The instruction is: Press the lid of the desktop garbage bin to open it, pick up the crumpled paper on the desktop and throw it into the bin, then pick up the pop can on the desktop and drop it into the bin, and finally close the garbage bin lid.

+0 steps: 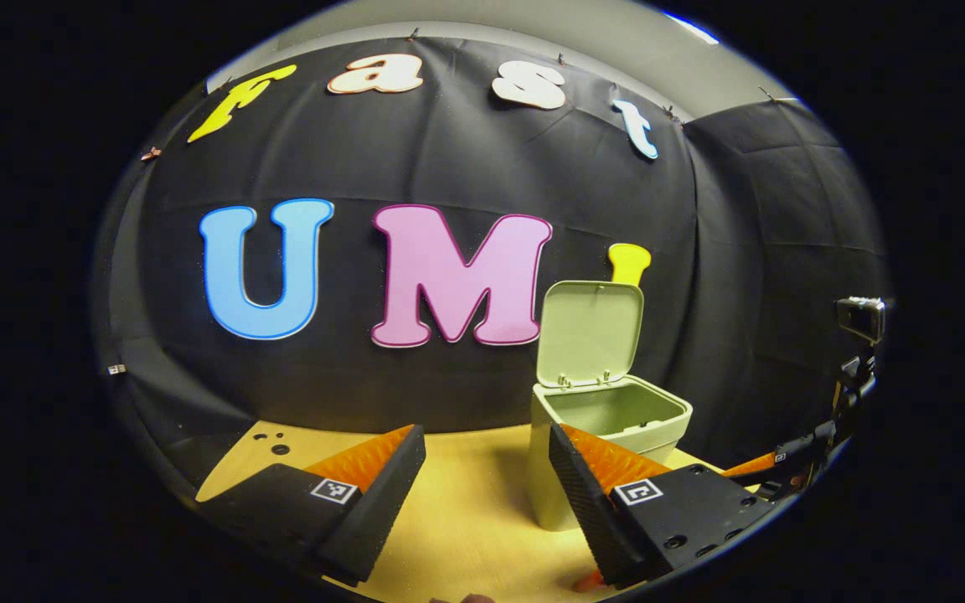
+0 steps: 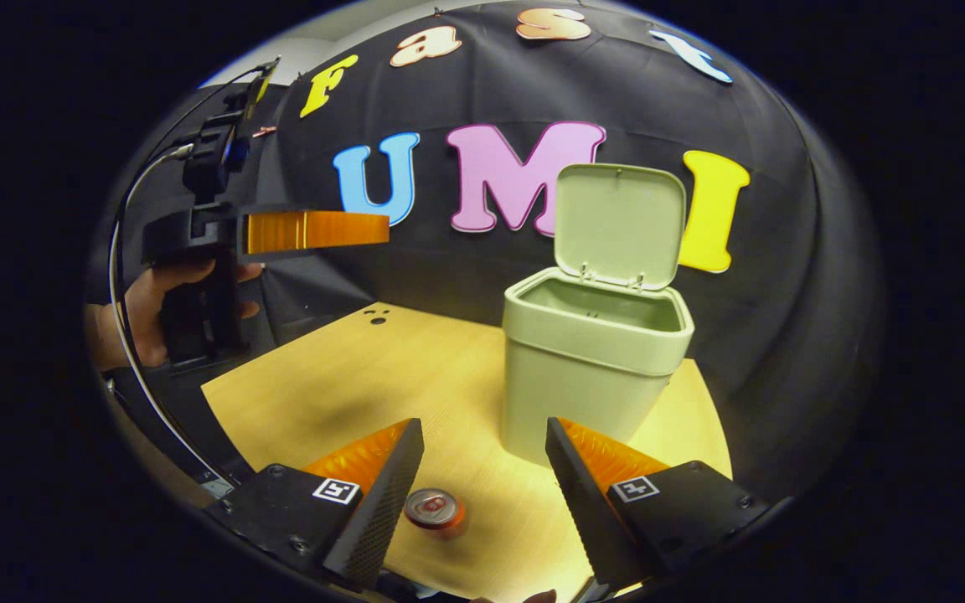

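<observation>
Bin: the garbage bin [image 2: 596, 368] stands upright on the worktop [image 2: 348, 377] near the back wall, so both grippers can reach its mouth from the front.
Lid: the lid [image 2: 619, 224] is tipped up on its rear hinges and stands nearly vertical, leaving the mouth wide open; the press-to-open step looks done.
Bin contents: the inner floor is hidden from both views, so I cannot tell whether the crumpled paper lies inside. None is seen on the worktop.
Can: the pop can [image 2: 433, 507] stands upright on the worktop in front of the bin, its top facing the camera, apart from the bin and low between the two fingers of the right gripper [image 2: 482, 477].
Right gripper: jaws spread wide and holding nothing; it hangs above the can with one finger to each side, which reads as lining up to come down and pinch it.
Left gripper: in its own view the left gripper [image 1: 487, 486] has its jaws spread and empty, pointed at the wall to the left of the bin. In the right gripper view a hand [image 2: 147, 314] holds it raised off to the side, probably to keep the path to the bin free.
Step in hand: most likely the can pick-up, with the drop and the lid closing left to do.
Risk: a can can tip or slide if the jaws meet it off-centre.
</observation>
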Demonstrator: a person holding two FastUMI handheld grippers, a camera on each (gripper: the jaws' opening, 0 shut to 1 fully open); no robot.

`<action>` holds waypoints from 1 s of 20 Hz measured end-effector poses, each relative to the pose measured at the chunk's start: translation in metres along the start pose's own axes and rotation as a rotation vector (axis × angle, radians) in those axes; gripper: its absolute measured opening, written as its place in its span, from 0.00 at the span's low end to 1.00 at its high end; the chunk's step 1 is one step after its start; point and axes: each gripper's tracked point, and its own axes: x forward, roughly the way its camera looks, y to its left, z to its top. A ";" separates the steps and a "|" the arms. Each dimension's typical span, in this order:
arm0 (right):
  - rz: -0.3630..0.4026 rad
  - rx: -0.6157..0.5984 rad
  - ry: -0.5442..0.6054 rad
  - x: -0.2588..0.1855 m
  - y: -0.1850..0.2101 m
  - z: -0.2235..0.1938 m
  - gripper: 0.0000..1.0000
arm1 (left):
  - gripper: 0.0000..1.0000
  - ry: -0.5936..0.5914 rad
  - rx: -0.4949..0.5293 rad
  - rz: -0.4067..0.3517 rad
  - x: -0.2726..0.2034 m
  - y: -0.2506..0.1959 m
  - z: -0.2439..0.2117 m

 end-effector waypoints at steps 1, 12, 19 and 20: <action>0.011 -0.001 0.023 0.003 0.005 -0.008 0.93 | 0.95 0.004 0.002 0.016 -0.008 0.007 -0.003; 0.073 -0.065 0.220 0.035 0.039 -0.093 0.93 | 0.95 0.048 -0.014 0.113 -0.072 0.053 -0.029; 0.059 -0.065 0.333 0.052 0.039 -0.138 0.93 | 0.95 0.064 -0.023 0.142 -0.086 0.073 -0.038; 0.056 -0.068 0.343 0.054 0.039 -0.142 0.93 | 0.95 0.063 -0.022 0.145 -0.087 0.075 -0.038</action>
